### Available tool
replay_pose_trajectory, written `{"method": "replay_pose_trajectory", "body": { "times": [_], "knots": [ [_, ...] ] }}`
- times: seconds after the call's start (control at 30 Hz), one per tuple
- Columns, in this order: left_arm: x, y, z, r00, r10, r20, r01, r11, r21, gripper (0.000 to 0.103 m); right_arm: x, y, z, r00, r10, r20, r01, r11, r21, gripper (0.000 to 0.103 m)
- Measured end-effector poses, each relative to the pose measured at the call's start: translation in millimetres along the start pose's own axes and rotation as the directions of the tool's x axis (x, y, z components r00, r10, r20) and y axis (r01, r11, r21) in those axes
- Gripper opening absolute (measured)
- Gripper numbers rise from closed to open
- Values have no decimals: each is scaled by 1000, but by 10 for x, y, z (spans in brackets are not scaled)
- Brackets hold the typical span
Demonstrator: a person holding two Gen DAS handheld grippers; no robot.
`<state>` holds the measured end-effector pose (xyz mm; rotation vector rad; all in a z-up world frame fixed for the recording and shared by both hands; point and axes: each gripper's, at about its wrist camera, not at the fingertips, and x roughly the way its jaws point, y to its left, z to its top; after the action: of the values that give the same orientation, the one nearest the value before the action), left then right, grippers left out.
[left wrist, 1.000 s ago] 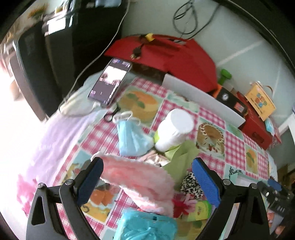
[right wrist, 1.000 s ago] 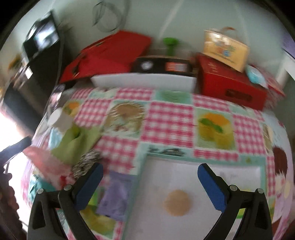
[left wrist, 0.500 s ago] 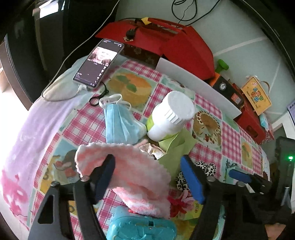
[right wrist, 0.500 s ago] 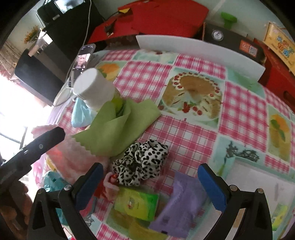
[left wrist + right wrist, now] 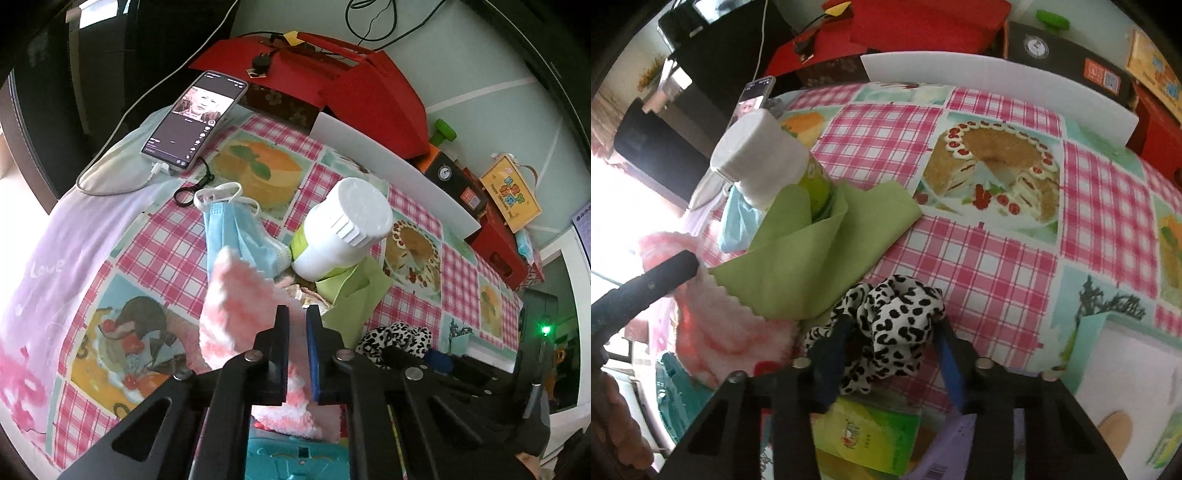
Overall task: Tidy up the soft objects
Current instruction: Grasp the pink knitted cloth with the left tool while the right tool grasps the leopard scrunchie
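Note:
My left gripper (image 5: 297, 314) is shut on a fluffy pink and white cloth (image 5: 236, 295), which is bunched up around the jaws; the cloth also shows in the right wrist view (image 5: 716, 325). My right gripper (image 5: 894, 325) has closed around a black and white leopard scrunchie (image 5: 890, 317), which also shows in the left wrist view (image 5: 395, 334). A green cloth (image 5: 820, 254) lies draped against a white-lidded jar (image 5: 764, 162). A blue face mask (image 5: 240, 232) lies beside the jar.
A phone (image 5: 195, 118) on a cable lies at the table's far left. A teal box (image 5: 295, 458) sits under my left gripper. A green packet (image 5: 864, 435), a purple packet (image 5: 945, 454) and a white tray (image 5: 1126, 387) lie near my right gripper. Red boxes (image 5: 351, 74) line the back.
My left gripper has closed on the pink cloth and lifted its edge. My right gripper has moved in from the white tray and closed around the leopard scrunchie.

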<state>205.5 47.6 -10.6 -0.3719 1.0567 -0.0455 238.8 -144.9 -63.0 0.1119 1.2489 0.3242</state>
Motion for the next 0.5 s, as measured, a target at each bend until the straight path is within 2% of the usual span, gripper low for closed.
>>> {"method": "replay_pose_trajectory", "body": {
  "times": [0.2, 0.5],
  "knots": [
    [-24, -20, 4, 1000, -10, 16, 10, 1000, 10, 5, -92, -36, -88, 999, 7, 43, -9, 1000, 25, 27],
    [-119, -68, 13, 998, -28, 48, 27, 999, 25, 3, -406, -118, -286, 989, 26, 148, -36, 997, 65, 25]
  ]
}}
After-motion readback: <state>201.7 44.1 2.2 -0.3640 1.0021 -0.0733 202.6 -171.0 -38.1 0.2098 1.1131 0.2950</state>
